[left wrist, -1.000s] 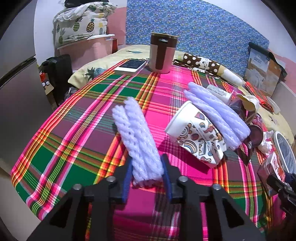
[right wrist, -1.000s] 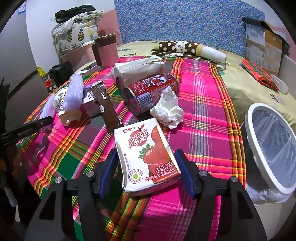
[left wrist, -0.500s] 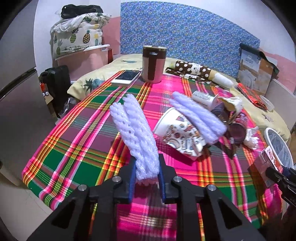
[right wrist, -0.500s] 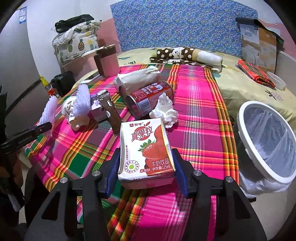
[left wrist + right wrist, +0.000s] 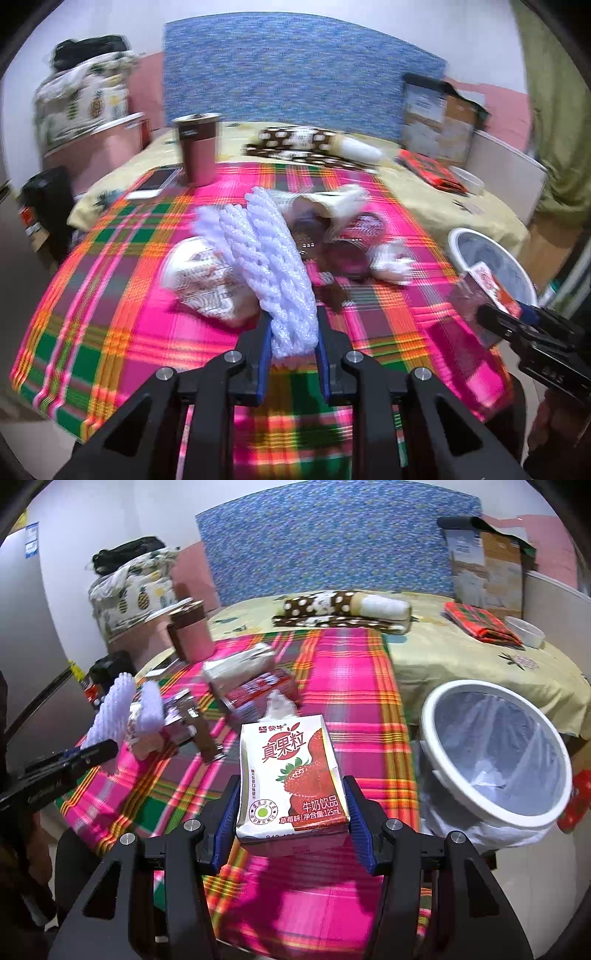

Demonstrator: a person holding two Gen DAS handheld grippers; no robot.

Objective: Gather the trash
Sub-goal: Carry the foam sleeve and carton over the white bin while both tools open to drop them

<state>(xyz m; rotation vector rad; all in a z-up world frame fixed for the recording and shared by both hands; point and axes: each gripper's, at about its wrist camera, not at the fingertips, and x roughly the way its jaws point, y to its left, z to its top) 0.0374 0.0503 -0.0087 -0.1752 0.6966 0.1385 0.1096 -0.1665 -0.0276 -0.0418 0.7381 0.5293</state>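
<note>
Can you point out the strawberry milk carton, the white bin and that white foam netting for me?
strawberry milk carton (image 5: 291, 775), right wrist view, on its printed front face.
white bin (image 5: 428, 716), right wrist view, on the left of its rim.
white foam netting (image 5: 273, 266), left wrist view, on the middle of the sleeve.

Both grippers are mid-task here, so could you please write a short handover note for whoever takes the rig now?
Left gripper: shut on a white foam net sleeve, lifted off the plaid cloth.
Right gripper: shut on a strawberry milk carton, near the white lined bin.
Done: both pieces picked up; neither is binned yet.
Left on the cloth: paper cup, second foam sleeve, red can, crumpled tissue, wrappers.
</note>
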